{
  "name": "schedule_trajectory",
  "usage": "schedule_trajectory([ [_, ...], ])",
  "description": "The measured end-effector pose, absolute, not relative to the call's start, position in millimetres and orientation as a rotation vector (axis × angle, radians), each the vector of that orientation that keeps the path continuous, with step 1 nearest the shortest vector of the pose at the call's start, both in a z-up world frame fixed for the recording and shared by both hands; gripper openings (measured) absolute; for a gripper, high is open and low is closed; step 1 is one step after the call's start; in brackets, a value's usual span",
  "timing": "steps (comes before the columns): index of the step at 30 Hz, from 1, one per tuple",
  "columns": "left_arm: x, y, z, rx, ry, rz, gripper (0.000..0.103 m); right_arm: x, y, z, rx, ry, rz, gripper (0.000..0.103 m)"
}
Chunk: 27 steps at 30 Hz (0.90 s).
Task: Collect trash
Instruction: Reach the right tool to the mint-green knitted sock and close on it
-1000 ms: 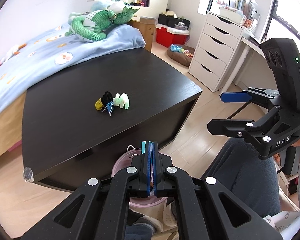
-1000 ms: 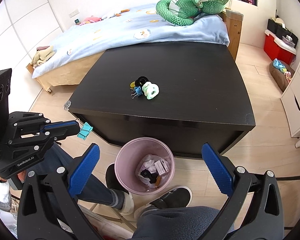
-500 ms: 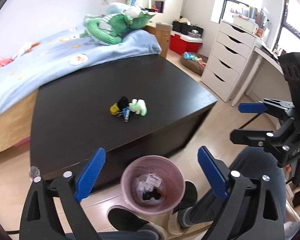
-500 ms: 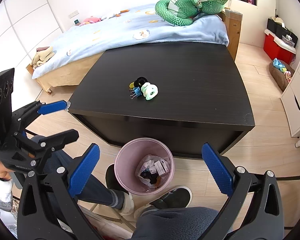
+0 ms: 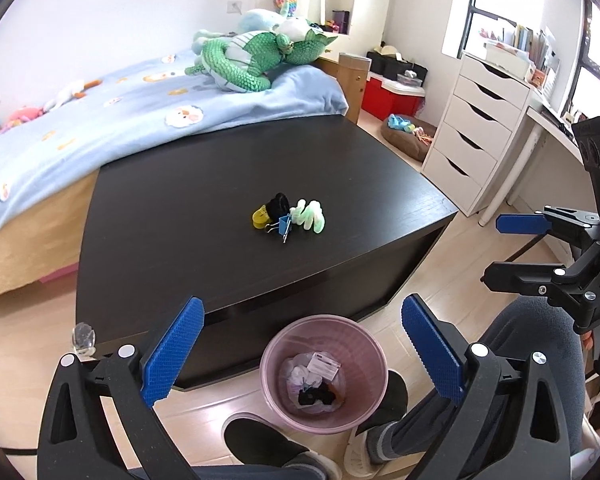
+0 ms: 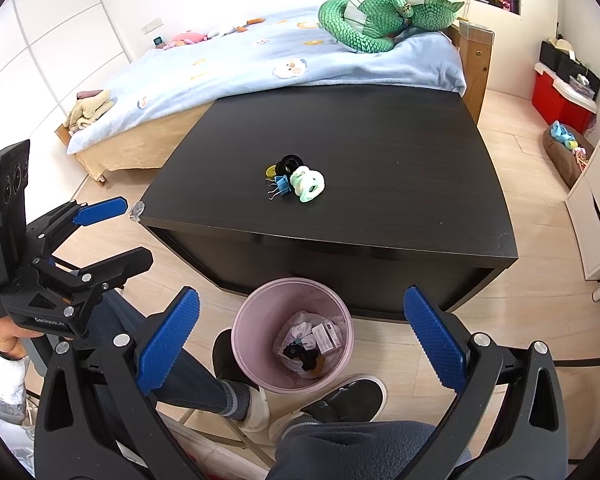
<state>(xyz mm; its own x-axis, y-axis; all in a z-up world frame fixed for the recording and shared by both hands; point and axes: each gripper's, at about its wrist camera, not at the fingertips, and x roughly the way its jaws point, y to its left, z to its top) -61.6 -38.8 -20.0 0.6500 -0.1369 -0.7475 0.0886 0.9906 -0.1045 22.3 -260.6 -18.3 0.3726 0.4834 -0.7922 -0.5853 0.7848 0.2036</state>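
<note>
In the left wrist view the left tool [image 5: 300, 354] stood spread wide, its blue pads [image 5: 171, 352] parted with nothing between them. Straight ahead of it, at twelve o'clock and on the floor, sat the pink bin [image 5: 324, 374], holding crumpled wrappers, a small white packet and something black. A person's dark slippers [image 5: 260, 440] rested at either side of the bin's base. The right tool [image 5: 500, 250] hung at about three o'clock of that view, its jaws also wide apart and empty.

From the right wrist view the right tool [image 6: 302, 344] framed the same bin [image 6: 256, 324], with the left tool [image 6: 118, 232] at nine o'clock, held in a hand [image 6: 4, 340].

Beyond the bin stood the dark bench [image 5: 180, 240]. Near its middle lay a small cluster of trash: a blue binder clip [image 5: 285, 225], a yellow piece [image 5: 260, 215], a black ring-shaped thing [image 5: 279, 204] and a pale green crumpled piece [image 5: 310, 215], all touching or just beside one another. A clear bumper [image 5: 83, 337] sat at the bench's near left corner.

Farther off, at eleven o'clock, was a bed with a light blue blanket [image 5: 100, 128] and a green plush dragon [image 5: 256, 60]. A white chest of drawers [image 5: 480, 132] stood at two o'clock.
</note>
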Motion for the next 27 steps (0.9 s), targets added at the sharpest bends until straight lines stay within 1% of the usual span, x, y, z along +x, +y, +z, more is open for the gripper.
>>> schedule_trajectory([
  [12, -56, -23, -23, -0.1, 0.852, -0.11, 0.095, 38, -247, -16, -0.14, 0.967, 0.707, 0.1],
  [21, -48, -8, -18, -0.119, 0.848, -0.08, 0.095, 72, -222, -11, -0.206, 0.949, 0.746, 0.1],
  [27, -44, -2, -17, -0.13, 0.852, -0.071, 0.095, 102, -197, -25, -0.27, 0.99, 0.81, 0.1],
])
